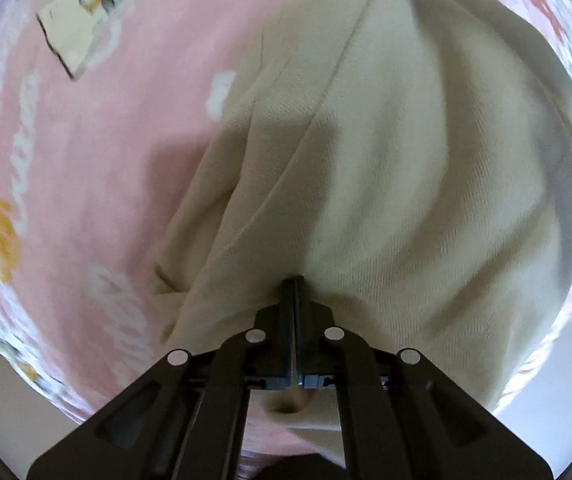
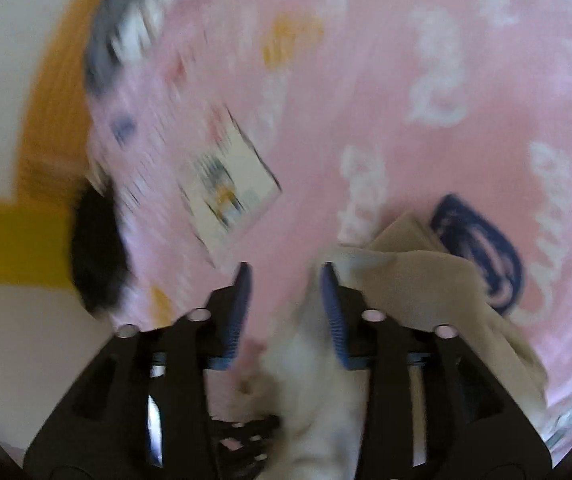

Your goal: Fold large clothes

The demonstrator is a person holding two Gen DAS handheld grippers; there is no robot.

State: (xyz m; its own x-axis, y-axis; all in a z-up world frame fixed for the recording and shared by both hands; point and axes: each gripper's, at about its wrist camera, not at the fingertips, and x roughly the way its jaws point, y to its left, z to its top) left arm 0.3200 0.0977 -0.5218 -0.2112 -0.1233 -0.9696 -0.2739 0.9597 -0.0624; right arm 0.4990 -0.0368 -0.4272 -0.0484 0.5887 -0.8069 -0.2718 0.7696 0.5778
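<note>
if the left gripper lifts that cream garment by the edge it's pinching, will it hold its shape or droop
Probably droop: the cream garment already hangs in soft folds from the shut left gripper. Its thick-looking weave suggests some weight, so it may drag across the pink sheet.

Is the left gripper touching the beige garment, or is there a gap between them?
Touching. In the left wrist view the left gripper has its fingers closed together on a fold of the beige garment, and the cloth bunches at their tips with no gap visible.

Black gripper point(image 2: 286, 276), blue ribbed pads point(image 2: 331, 312).
</note>
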